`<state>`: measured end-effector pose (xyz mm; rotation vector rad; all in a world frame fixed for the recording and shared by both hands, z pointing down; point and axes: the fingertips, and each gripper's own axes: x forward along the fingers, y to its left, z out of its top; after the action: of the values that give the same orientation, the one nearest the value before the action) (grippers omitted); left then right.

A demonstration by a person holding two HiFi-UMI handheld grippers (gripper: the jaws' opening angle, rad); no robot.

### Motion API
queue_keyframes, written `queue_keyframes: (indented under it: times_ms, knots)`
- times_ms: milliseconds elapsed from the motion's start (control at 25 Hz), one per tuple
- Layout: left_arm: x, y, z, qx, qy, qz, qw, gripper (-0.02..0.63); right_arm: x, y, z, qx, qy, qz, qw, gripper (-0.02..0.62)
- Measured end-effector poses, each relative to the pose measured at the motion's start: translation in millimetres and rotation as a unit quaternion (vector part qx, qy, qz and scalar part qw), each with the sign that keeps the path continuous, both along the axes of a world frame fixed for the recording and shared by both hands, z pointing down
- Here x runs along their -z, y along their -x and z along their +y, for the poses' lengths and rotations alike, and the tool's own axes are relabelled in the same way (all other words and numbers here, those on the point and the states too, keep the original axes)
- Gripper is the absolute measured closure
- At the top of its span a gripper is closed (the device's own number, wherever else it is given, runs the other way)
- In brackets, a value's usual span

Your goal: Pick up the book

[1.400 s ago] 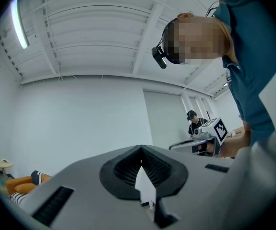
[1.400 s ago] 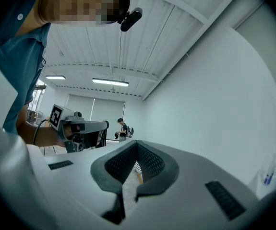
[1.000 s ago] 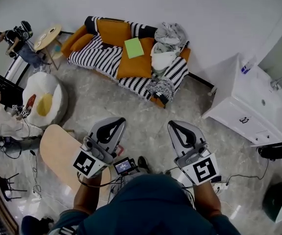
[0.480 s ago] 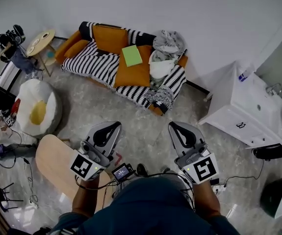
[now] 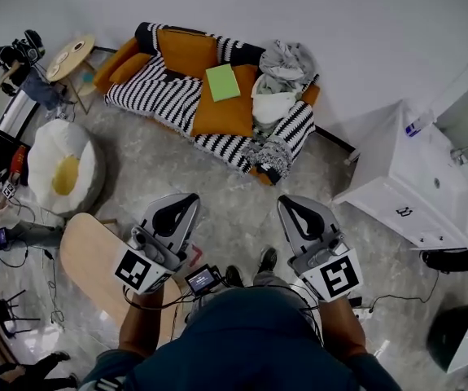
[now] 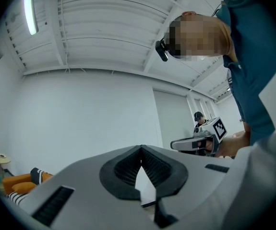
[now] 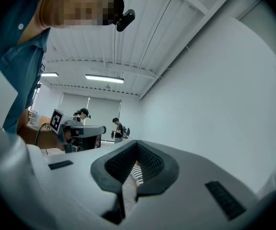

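sofa (image 5: 120, 65) at 12 o'clock, book (image 5: 222, 81) on its cushion (image 5: 225, 114). side table (image 5: 71, 55) at 10, left of sofa. beanbag (image 5: 59, 173) at 9, cabinet (image 5: 408, 190) at 3.

striped sofa (image 5: 150, 96): against wall | clothes heap (image 5: 279, 78): on sofa's right end | beanbag (image 5: 61, 172): floor, left | white cabinet (image 5: 408, 187): right

Glossy stone floor (image 5: 242, 210), striped cloth sofa (image 5: 168, 96), wooden board (image 5: 95, 259).
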<state>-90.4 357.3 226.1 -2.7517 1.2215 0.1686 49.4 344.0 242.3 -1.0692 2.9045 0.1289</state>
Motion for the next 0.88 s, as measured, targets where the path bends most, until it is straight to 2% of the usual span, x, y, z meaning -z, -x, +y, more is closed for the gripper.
queue_keyframes:
  times_ms: [80,160,520,640,880]
  knots:
    - [-5.6,-10.0,-9.1,0.011,0.015,-0.013,0.9997,0.603,1.7,-9.1,-12.4,0.012,-0.021,-0.001,1.000,0.581]
    - [-8.2,-22.1,-18.8,0.018,0.024,-0.026,0.9992,0.603,1.9,-17.8,-23.2,0.022,-0.022,-0.006,0.999,0.581]
    - [1.2,-76.4,-59.8,0.040,0.007,-0.026,0.9988,0.603,-3.8,-55.0,-70.7,0.057,-0.004,-0.014,0.998,0.581]
    - [3.3,-80.9,-68.1,0.049,0.010,-0.030,0.9983,0.603,-1.1,-59.5,-81.9,0.065,-0.020,-0.014,0.998,0.581]
    - [-3.5,-72.7,-90.1,0.059,0.023,-0.032,0.9975,0.603,-3.0,-53.5,-102.9,0.069,0.008,-0.025,0.997,0.581]
